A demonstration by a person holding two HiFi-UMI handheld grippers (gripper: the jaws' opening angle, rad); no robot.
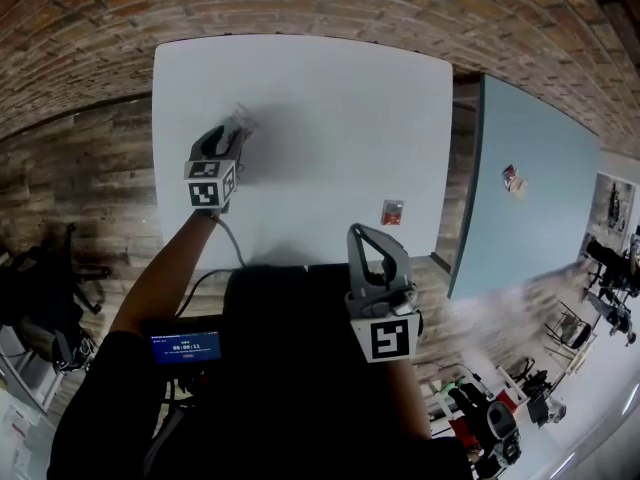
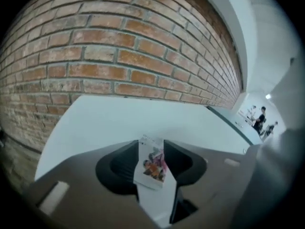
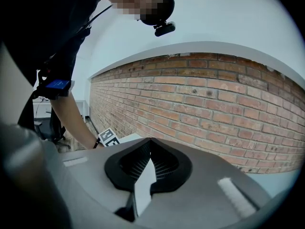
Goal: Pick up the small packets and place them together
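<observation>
Clamped on a small printed packet [image 2: 152,165], held upright between the jaws of the left gripper [image 2: 152,146], above the far left part of the white table [image 1: 330,98]. Shut tight with nothing between the jaws of the right gripper [image 3: 149,144], raised by the table's near edge. Lying flat on the table ahead of the right gripper, well apart from the held one: a second, reddish packet [image 1: 392,211]. Beyond the table, a brick wall [image 2: 119,42].
</observation>
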